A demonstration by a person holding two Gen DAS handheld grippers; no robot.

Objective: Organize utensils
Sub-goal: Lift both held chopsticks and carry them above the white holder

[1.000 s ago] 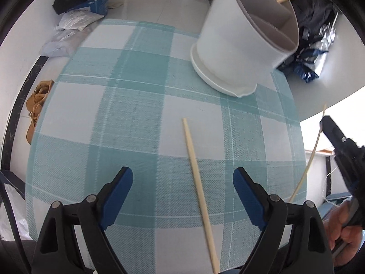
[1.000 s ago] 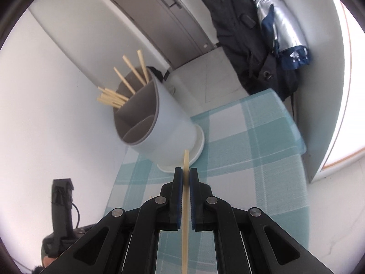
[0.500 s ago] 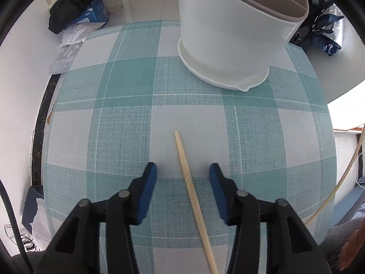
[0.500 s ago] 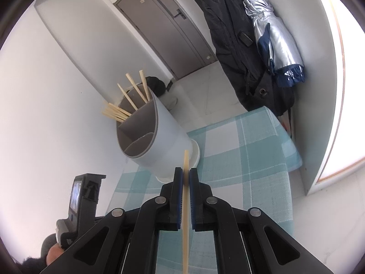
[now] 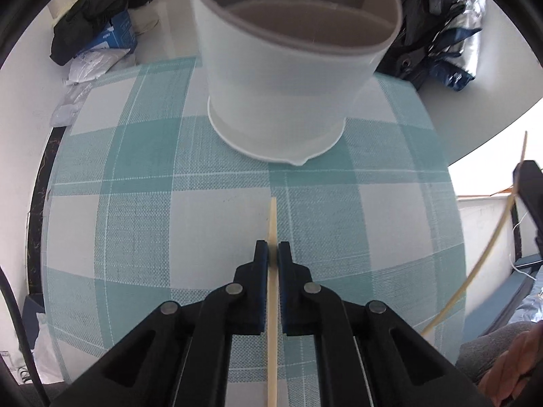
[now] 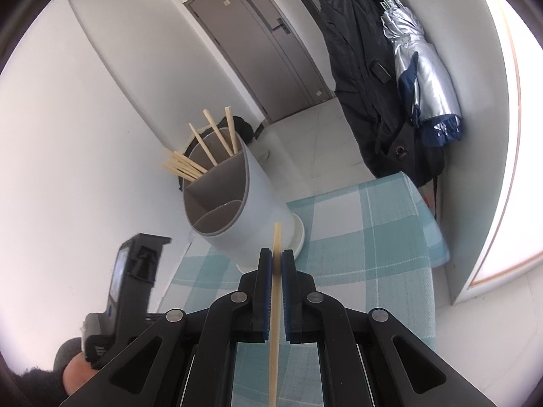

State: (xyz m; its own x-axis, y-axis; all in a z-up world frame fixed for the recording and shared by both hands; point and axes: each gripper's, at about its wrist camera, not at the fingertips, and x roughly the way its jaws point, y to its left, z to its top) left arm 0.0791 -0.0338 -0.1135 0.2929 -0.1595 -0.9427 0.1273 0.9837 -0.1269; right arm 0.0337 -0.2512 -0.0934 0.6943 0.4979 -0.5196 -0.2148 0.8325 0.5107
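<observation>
Gripping one wooden chopstick (image 5: 272,224) in my left gripper (image 5: 272,249), I note its fingers have just been closing and are now clamped on the stick, whose tip points toward the utensil holder (image 5: 288,78). It lies low over the checked tablecloth (image 5: 135,176) on the table; contact with the cloth I cannot confirm. My right gripper (image 6: 277,257) is likewise clenched on a second chopstick (image 6: 277,240), held in the air above the table's near side and aimed at the holder. The holder is white with a grey divided interior, standing upright on the cloth; its far compartment carries a bundle of chopsticks (image 6: 203,156), the nearer compartments show nothing. Writing inspected: none legible on the holder or sticks. A blue box (image 5: 113,35) on the floor beyond the table bears print too small to read. A dark coat (image 6: 359,68) and a silver folded umbrella (image 6: 420,68) hang on the wall beside a grey door (image 6: 268,44).
</observation>
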